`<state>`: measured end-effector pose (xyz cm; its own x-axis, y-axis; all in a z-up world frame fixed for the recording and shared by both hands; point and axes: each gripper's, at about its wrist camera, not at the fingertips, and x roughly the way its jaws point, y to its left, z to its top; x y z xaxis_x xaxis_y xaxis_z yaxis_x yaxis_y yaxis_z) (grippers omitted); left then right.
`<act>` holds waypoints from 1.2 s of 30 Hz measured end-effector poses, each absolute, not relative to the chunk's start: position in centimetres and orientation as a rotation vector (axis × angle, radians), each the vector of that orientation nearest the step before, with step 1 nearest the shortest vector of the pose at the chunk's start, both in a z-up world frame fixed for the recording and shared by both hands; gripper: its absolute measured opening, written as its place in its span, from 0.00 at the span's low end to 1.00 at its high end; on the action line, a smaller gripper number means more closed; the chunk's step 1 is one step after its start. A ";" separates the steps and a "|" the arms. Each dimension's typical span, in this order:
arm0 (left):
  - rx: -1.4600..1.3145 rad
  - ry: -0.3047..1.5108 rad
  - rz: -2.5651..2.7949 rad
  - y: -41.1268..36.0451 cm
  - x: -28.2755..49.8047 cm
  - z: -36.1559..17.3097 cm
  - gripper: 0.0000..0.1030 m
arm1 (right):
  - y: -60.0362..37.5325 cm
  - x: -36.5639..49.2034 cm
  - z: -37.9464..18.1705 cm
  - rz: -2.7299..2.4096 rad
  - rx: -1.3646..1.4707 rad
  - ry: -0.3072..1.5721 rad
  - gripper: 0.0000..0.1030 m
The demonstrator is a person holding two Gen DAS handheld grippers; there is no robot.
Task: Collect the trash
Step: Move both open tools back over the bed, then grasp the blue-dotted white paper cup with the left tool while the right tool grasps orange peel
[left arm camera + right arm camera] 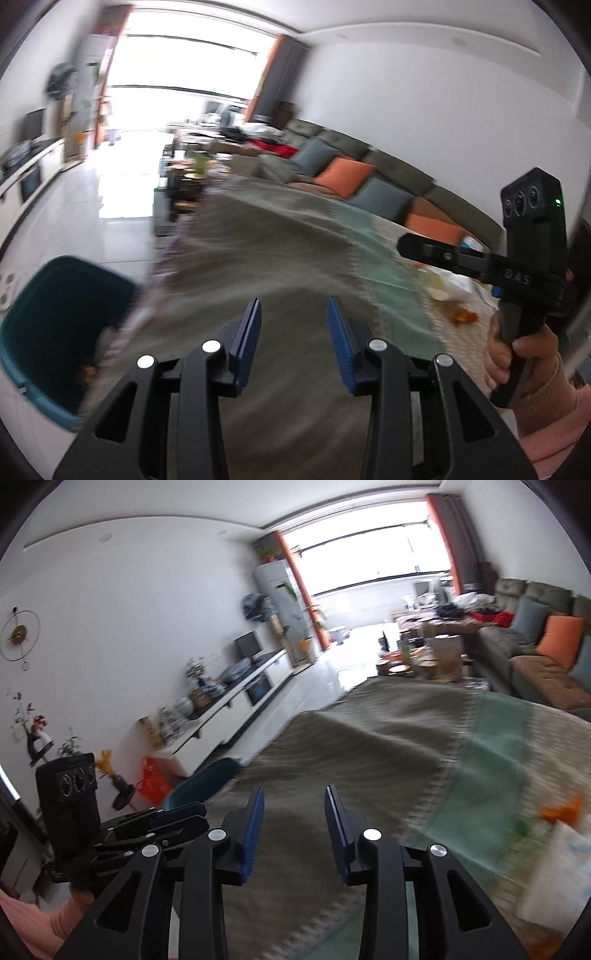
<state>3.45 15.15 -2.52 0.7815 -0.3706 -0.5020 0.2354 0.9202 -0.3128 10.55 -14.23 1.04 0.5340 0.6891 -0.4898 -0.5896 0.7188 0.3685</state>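
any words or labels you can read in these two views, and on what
"DAS" – raised letters on the black body of the right gripper, seen from the left wrist view.
The white packaging on the cloth has blue print, too blurred to read.
Nothing else is legible.
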 end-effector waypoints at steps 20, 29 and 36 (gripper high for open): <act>-0.158 0.758 -0.753 -3.6 9.1 -3.5 0.37 | -33.0 9.0 -2.1 0.375 0.371 0.621 0.38; -0.126 0.841 -0.765 -6.9 12.2 -4.3 0.37 | -34.7 8.5 -3.7 0.368 0.408 0.658 0.43; -0.125 0.881 -0.798 -8.6 13.8 -4.9 0.36 | -35.8 7.3 -5.6 0.369 0.444 0.722 0.44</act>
